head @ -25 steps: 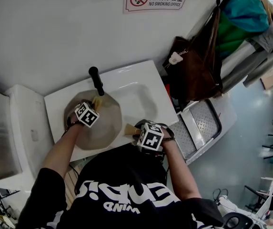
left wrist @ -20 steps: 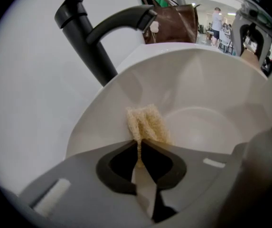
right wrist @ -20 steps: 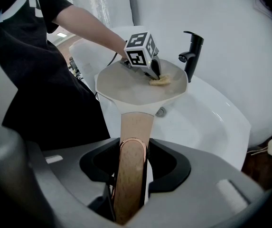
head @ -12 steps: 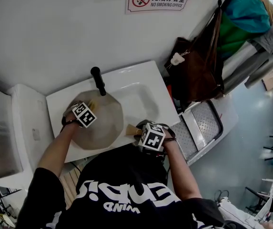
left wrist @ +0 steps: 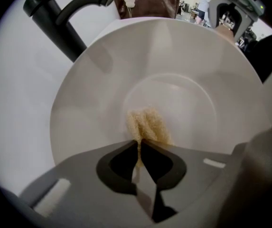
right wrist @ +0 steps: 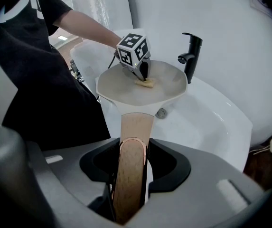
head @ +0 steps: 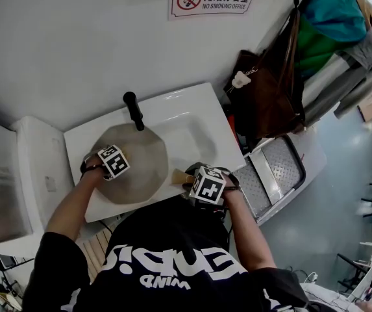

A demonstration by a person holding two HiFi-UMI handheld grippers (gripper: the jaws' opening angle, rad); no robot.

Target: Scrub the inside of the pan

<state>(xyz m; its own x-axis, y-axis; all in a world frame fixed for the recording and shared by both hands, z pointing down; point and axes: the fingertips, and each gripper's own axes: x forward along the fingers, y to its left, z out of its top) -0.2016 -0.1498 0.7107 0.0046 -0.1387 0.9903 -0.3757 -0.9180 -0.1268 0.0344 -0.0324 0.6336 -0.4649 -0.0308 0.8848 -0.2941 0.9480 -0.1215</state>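
We are looking down at one white sink (head: pixel 195 119) set against the far wall, with one black faucet (head: pixel 132 109) standing at its far edge. One pan (head: pixel 143 168) is sitting over the left half of the sink, its pale inside facing up. The faucet is rising just beyond its far rim. The pan's long axis is running from the bowl on the left out along its handle to the near right, towards the person's body.

We are counting two grippers, one at each end of that axis. The left gripper (head: pixel 115 164) is reaching down into the left part of the bowl. Seen from the right gripper view, it (right wrist: pixel 143 75) is tilting down onto the pan floor. The right gripper (head: pixel 197 182) is at the pan's near right edge, in line with the handle.

The single wooden handle (right wrist: pixel 131 175) is lying lengthwise between the right jaws, which are clamping narrowly on its rounded end. Its far end is joining the pan rim (right wrist: pixel 126 101).

Smallest is one yellowish scrub pad (left wrist: pixel 147 125). The left jaws are pinching it almost completely together, so only a thin slit is showing between them. The pad's free part is pressing against the bowl's flat bottom (left wrist: pixel 183 99), near its middle.
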